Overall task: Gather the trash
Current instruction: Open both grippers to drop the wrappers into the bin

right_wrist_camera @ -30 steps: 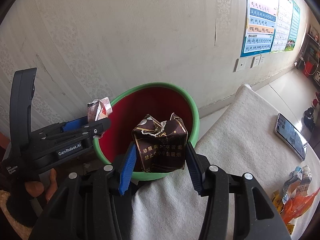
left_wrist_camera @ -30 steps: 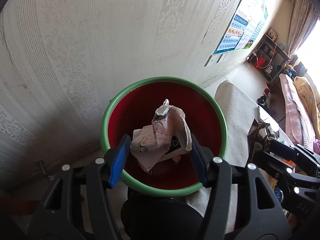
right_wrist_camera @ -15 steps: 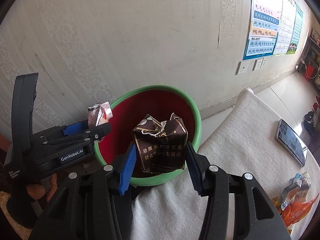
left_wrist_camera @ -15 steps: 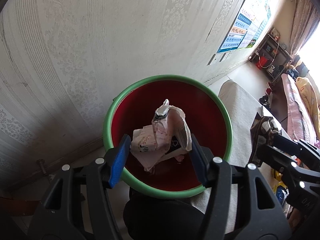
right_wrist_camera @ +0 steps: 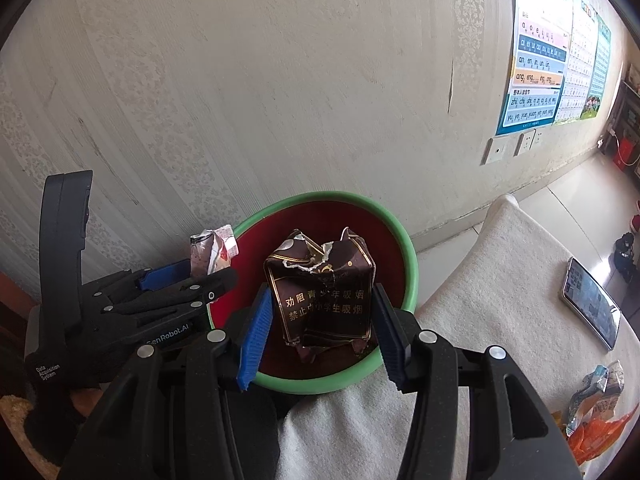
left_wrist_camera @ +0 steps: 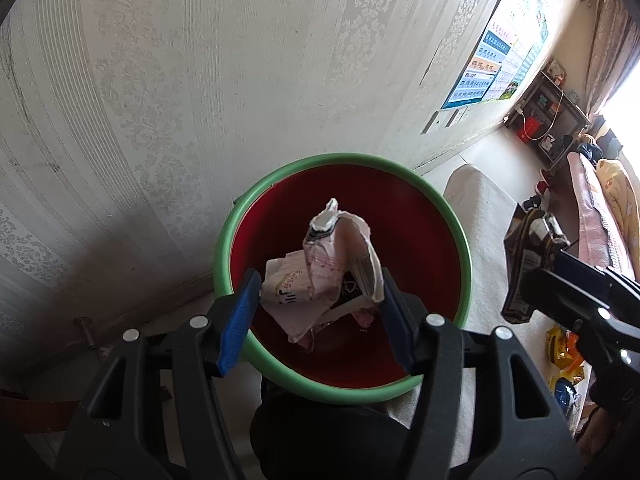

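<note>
A red bin with a green rim (left_wrist_camera: pixel 224 248) stands against the wall; it also shows in the right wrist view (right_wrist_camera: pixel 408 256). My left gripper (left_wrist_camera: pixel 316 316) is shut on a crumpled pink and white wrapper (left_wrist_camera: pixel 320 276), held over the bin's mouth. My right gripper (right_wrist_camera: pixel 320 328) is shut on a crushed brown cigarette pack (right_wrist_camera: pixel 324 292), held over the bin's near rim. The right gripper and brown pack (left_wrist_camera: pixel 524 264) show at the right of the left wrist view. The left gripper and its wrapper (right_wrist_camera: pixel 210 254) show at the left of the right wrist view.
A white cloth-covered table (right_wrist_camera: pixel 500 280) sits to the right of the bin. A phone (right_wrist_camera: pixel 590 304) lies on it, with several snack wrappers (right_wrist_camera: pixel 600 400) near the right edge. The patterned wall (left_wrist_camera: pixel 200 100) is close behind the bin.
Both grippers have drawn back a little from the bin, which looks smaller and lower in both views. Both grips are unchanged.
</note>
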### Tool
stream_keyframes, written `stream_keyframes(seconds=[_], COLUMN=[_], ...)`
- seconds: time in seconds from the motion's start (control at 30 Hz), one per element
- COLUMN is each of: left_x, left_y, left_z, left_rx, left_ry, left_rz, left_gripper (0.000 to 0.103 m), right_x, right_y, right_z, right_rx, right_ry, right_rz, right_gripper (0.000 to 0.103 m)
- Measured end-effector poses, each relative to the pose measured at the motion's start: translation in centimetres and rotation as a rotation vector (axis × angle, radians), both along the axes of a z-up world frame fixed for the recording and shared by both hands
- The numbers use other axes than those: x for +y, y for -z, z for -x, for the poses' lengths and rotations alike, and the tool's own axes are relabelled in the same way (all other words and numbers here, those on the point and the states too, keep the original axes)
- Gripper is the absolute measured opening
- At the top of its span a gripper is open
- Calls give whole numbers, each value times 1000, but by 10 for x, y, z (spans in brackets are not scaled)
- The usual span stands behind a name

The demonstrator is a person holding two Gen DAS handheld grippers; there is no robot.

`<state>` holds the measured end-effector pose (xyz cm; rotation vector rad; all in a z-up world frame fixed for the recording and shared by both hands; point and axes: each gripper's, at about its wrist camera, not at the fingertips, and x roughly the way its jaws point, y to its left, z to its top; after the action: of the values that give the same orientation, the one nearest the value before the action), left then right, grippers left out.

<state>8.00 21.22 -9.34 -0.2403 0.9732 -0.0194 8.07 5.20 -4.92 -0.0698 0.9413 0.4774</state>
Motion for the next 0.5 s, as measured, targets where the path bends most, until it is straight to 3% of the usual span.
stream_keyframes(seconds=[0.03,0.1,0.33,0.5], left_x=[1,3,-7,-25], left_y=[0,-1,1,-1], left_z=[0,1,9,15], left_rx=[-4,-6,1,0], left_ry=[-10,-29,-12,28], left_rz=[0,-1,-11,-6], left_gripper=[59,77,78,78], right_x=[1,2,-14,-52], right_y=[0,-1,-3,-6], right_z=[0,0,11,30], right_rx=[-8,-16,-14,-16], right_ry=[-3,-2,24,79], right_rz=[-1,1,-20,-23], right_gripper=[49,56,58,63])
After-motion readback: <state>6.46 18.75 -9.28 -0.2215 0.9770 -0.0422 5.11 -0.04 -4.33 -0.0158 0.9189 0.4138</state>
